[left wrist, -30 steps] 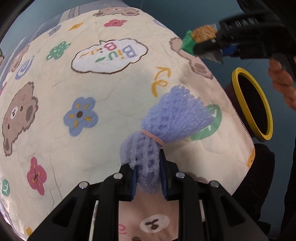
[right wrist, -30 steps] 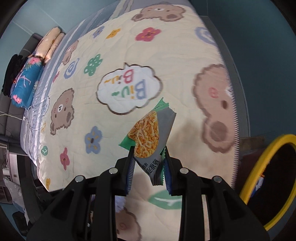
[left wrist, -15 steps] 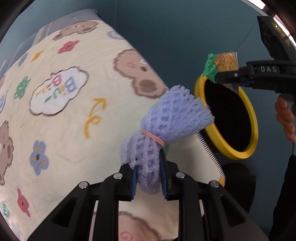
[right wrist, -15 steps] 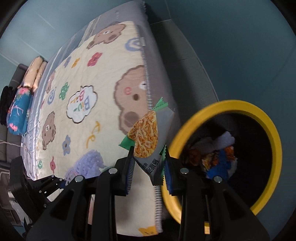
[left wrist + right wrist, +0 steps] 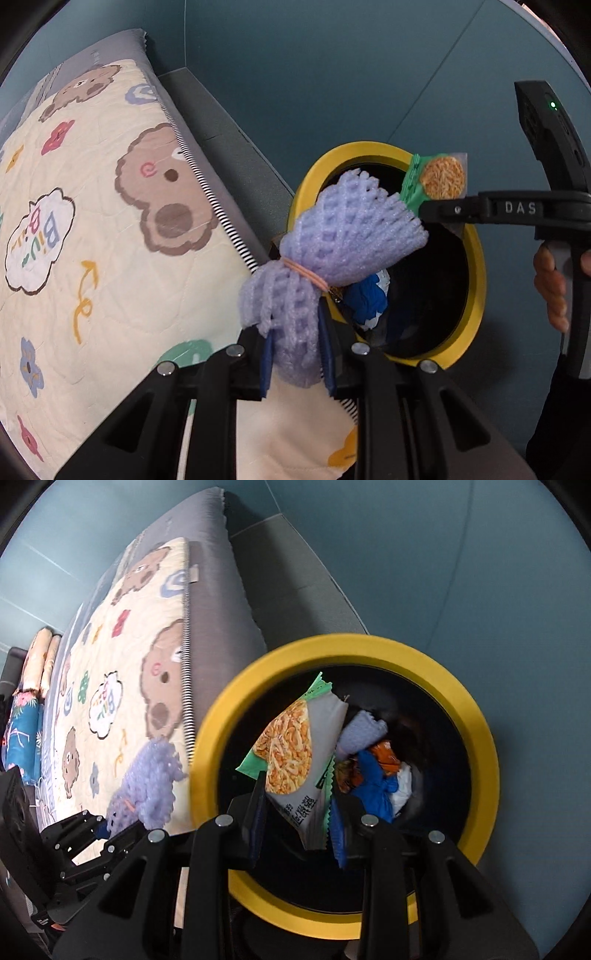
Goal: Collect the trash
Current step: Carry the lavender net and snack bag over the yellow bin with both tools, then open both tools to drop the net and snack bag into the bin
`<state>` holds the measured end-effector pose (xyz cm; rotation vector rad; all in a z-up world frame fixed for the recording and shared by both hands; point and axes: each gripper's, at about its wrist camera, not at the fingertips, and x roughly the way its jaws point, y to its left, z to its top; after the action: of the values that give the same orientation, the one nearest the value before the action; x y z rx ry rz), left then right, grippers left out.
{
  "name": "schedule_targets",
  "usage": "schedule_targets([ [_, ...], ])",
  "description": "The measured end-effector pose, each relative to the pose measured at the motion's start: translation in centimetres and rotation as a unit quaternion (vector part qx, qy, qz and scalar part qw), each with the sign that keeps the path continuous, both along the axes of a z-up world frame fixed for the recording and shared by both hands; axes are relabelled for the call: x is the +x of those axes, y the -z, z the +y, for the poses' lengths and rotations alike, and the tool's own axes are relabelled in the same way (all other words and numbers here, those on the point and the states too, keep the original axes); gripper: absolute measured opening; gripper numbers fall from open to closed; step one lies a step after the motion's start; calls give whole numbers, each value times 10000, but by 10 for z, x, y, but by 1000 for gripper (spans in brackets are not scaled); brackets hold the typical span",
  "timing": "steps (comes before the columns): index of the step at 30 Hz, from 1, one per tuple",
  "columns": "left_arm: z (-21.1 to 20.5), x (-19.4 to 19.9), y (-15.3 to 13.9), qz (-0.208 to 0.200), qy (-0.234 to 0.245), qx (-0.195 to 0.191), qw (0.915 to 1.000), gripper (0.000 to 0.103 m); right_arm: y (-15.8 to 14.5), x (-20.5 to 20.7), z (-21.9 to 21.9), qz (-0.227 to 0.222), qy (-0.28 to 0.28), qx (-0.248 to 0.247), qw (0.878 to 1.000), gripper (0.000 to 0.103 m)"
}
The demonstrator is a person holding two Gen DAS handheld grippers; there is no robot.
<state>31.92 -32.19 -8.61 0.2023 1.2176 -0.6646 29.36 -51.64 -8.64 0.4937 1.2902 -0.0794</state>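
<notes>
My left gripper [image 5: 297, 360] is shut on a purple foam fruit net [image 5: 332, 240] tied with an orange rubber band, held at the bed's corner just short of the bin. My right gripper [image 5: 297, 825] is shut on a green and grey snack wrapper [image 5: 299, 760] and holds it over the open mouth of the black bin with a yellow rim [image 5: 480, 738]. The bin [image 5: 476, 266] holds several crumpled pieces of trash [image 5: 376, 775]. The wrapper [image 5: 439, 179] and right gripper also show in the left wrist view, and the foam net [image 5: 147, 790] in the right wrist view.
A bed with a cream bear-and-flower quilt [image 5: 92, 240] lies left of the bin, its grey mattress edge [image 5: 218, 627] beside the rim. Pillows [image 5: 33, 672] lie at the far end. The floor [image 5: 332, 74] is teal. A hand [image 5: 554, 288] holds the right gripper's handle.
Both grippers have swung right from over the quilt toward the bin. The wrapper now hangs over the bin opening, and the foam net has reached the bin's near rim.
</notes>
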Motion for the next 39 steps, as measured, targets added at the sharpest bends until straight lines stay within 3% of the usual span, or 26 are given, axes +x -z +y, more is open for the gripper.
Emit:
schedule_targets([
  [8,-32,2,12,170,32,14,9998,21,29,-3,-26,181,216,164,9995,32],
  [16,-40,0,10,190,29,-79,9998,26,26,-8,-34,96,342,129,9993,38],
  [23,-35,-6,-2,105,-39,-199,9997,46,12,-16,-39,-20,522,56,9986,48],
  [27,-29,-11,-8,27,-90,-234,9997,53,5,-19,-40,-53,609,-20,9981,49],
  [33,-15,-4,-10,64,-239,-394,9989,55,2,-23,-36,-37,618,-16,9981,50],
  [36,-2,0,-10,104,-349,-612,9975,67,1,-25,-33,-22,624,-26,9980,54],
  [39,9,2,-14,71,-433,-763,9961,70,-2,-28,-29,-28,642,-87,9979,54],
])
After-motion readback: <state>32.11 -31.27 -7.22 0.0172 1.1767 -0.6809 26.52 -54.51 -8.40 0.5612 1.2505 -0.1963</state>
